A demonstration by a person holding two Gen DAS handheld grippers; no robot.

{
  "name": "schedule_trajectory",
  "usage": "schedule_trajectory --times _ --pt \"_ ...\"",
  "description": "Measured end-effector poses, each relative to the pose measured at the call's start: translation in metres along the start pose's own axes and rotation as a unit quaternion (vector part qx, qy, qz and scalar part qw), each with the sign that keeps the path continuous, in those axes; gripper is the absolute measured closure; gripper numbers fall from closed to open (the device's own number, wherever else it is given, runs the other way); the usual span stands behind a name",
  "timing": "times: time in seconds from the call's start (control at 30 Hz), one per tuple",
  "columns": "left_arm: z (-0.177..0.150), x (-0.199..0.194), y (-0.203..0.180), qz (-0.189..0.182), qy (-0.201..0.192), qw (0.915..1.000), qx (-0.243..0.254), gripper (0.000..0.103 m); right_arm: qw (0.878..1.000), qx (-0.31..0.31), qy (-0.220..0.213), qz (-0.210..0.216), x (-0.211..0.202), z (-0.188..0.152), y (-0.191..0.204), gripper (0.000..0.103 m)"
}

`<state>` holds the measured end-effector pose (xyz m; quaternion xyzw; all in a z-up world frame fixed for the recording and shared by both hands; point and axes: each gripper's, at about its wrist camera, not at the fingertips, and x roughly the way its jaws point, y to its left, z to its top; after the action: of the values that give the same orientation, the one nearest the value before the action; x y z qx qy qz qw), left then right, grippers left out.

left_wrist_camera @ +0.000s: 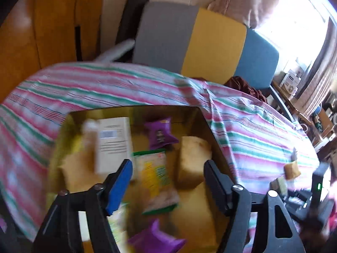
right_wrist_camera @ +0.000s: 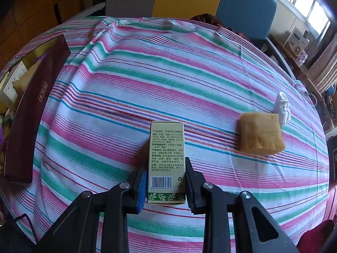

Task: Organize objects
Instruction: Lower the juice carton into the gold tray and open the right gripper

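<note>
Bench point(right_wrist_camera: 189, 67), striped cloth. Dark box point(left_wrist_camera: 202, 118), left side: below my left gripper point(left_wrist_camera: 168, 181), jaws spread, nothing between. Green carton point(right_wrist_camera: 166, 158): pinched in my right gripper point(right_wrist_camera: 166, 185), resting on cloth. Tan sponge point(right_wrist_camera: 261, 135): right of carton, apart.

Right gripper point(right_wrist_camera: 166, 186): closed on the green carton point(right_wrist_camera: 166, 158).
Carton: held over the striped tablecloth point(right_wrist_camera: 147, 80).
Tan block point(right_wrist_camera: 260, 136): laid to the right, a white wad point(right_wrist_camera: 282, 107) just behind.
Maroon box point(right_wrist_camera: 34, 109): placed at far left.
</note>
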<state>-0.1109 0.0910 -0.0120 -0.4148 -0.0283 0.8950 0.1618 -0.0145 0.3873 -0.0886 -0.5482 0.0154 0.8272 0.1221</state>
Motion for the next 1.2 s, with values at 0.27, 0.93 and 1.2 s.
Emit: schedule_trajectory --times 0.27,0.93,1.2 --pt "-0.035 -0.037 0.044 0.046 -0.015 0.9988 -0.007 0.030 0.992 -0.022 -0.068 0.099 -0.066 0.021 0.072 0.074" --pt "-0.053 -0.060 0.084 0.040 -0.027 0.9971 -0.059 0.027 0.970 -0.199 0.021 0.140 -0.032 0.026 0.248 0.073" --pt "-0.054 -0.061 0.084 0.043 -0.029 0.9970 -0.058 0.024 0.963 -0.201 0.029 0.179 -0.029 0.019 0.262 0.061"
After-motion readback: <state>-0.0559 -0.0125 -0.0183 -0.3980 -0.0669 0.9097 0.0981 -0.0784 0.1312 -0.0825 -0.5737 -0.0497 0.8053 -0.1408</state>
